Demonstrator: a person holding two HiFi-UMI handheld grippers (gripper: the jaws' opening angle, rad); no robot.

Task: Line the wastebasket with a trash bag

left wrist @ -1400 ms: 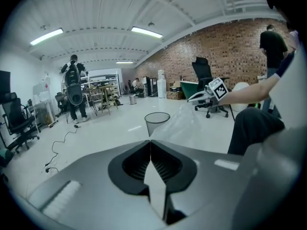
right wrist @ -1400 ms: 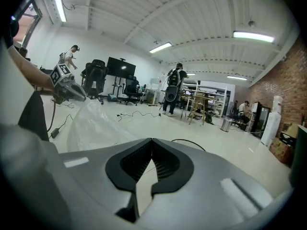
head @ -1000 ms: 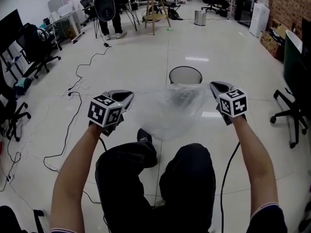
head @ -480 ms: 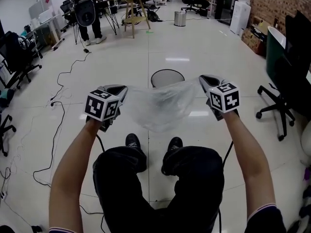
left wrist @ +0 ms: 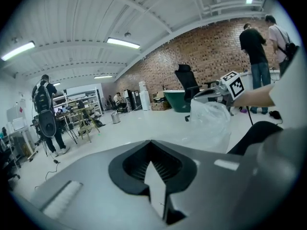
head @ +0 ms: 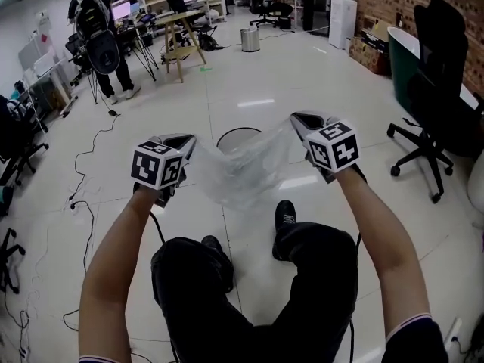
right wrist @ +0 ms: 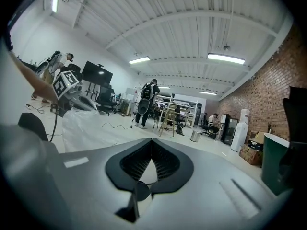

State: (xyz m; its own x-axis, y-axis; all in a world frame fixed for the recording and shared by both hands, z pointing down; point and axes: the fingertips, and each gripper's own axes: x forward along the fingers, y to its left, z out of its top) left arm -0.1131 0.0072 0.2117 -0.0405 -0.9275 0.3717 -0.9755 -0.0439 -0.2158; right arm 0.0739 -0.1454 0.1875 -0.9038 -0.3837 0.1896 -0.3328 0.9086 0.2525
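Observation:
A clear plastic trash bag [head: 243, 169] hangs stretched between my two grippers, above the person's knees. My left gripper [head: 189, 141] is shut on the bag's left edge. My right gripper [head: 299, 119] is shut on its right edge and sits a little higher. The round dark-rimmed wastebasket [head: 234, 133] stands on the floor just beyond the bag, and the plastic hides most of it. In the left gripper view the bag [left wrist: 211, 122] billows at the right under the other gripper's marker cube [left wrist: 232, 84]. The right gripper view has the bag [right wrist: 88, 126] at the left.
A black office chair [head: 428, 89] stands at the right beside a dark green tub [head: 404, 48]. Cables [head: 82, 203] trail over the white floor at the left. Farther off are a wooden trestle [head: 181, 32], a person with a backpack [head: 99, 40] and a small metal bin [head: 249, 39].
Both grippers have risen with the bag still stretched between them. The person has stepped forward, and the wastebasket now sits closer, behind the bag's upper left part.

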